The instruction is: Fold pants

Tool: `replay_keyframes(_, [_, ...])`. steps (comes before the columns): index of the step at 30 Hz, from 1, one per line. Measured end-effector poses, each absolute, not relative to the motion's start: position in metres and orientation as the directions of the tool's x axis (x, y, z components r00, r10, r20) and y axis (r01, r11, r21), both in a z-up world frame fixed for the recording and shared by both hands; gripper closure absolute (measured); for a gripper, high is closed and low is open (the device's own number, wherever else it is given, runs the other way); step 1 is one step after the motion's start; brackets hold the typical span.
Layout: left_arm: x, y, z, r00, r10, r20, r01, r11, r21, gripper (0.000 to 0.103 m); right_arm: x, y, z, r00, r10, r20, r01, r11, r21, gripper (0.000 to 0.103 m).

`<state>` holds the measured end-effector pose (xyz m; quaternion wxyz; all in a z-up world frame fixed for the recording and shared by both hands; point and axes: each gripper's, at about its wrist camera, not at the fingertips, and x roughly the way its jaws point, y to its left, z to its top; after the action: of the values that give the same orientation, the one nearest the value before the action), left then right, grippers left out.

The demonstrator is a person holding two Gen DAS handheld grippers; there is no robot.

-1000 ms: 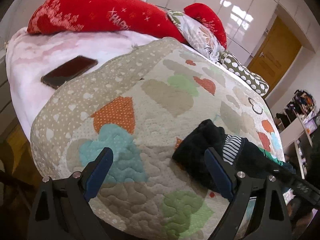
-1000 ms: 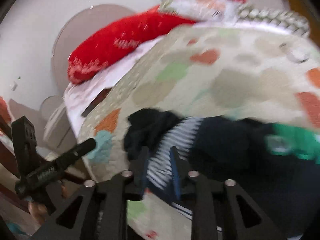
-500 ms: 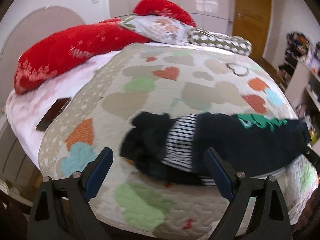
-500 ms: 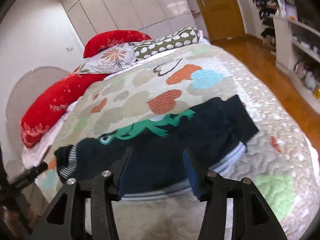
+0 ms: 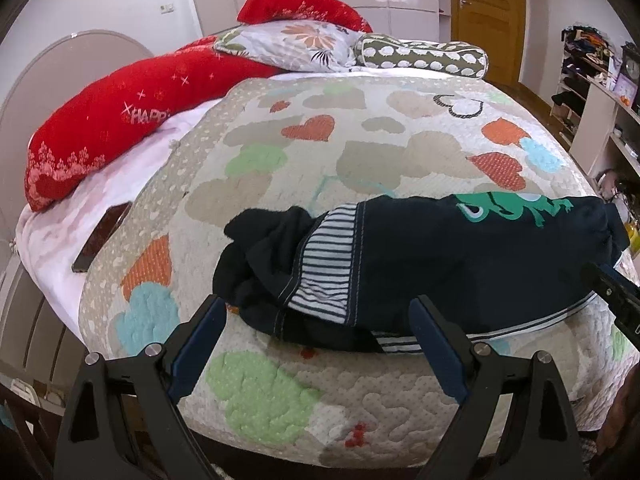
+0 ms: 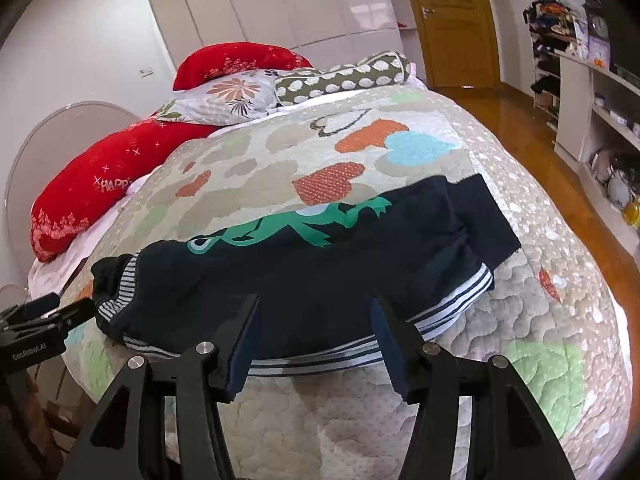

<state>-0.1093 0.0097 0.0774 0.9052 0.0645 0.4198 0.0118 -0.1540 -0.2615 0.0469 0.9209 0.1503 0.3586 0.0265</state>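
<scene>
Both grippers have swung off the waistband end and now face the dark navy pants (image 5: 460,256), which lie lengthwise near the front edge of the heart-patterned quilt (image 5: 360,160). The left gripper (image 5: 316,344) stands wide open and empty before the bunched striped waistband (image 5: 324,264). The right gripper (image 6: 312,340), about half open, holds nothing, hovering by the striped side seam. For a neat fold, the person should probably smooth the crumpled waistband flat first, then pinch both ends evenly.
</scene>
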Motion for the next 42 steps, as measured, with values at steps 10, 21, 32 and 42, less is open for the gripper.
replay_keyframes(10, [-0.106, 0.015, 0.071, 0.622, 0.056, -0.781, 0.035, 0.994, 0.099, 0.011, -0.150, -0.259, 0.041, 0.720, 0.166, -0.674, 0.063, 0.951, 0.302, 0.042])
replay_keyframes(21, [-0.104, 0.016, 0.064, 0.597, 0.035, -0.801, 0.044, 0.996, 0.076, 0.011, -0.149, -0.263, 0.036, 0.709, 0.166, -0.686, 0.086, 0.944, 0.317, 0.042])
replay_keyframes(32, [-0.102, 0.021, 0.058, 0.575, 0.023, -0.818, 0.042, 0.997, 0.058, 0.011, -0.147, -0.264, 0.033, 0.703, 0.166, -0.692, 0.089, 0.944, 0.317, 0.041])
replay_keyframes(42, [-0.100, 0.039, 0.062, 0.584, -0.009, -0.812, 0.014, 1.000, -0.001, 0.011, -0.149, -0.272, 0.037, 0.712, 0.148, -0.686, 0.111, 0.942, 0.318, 0.041])
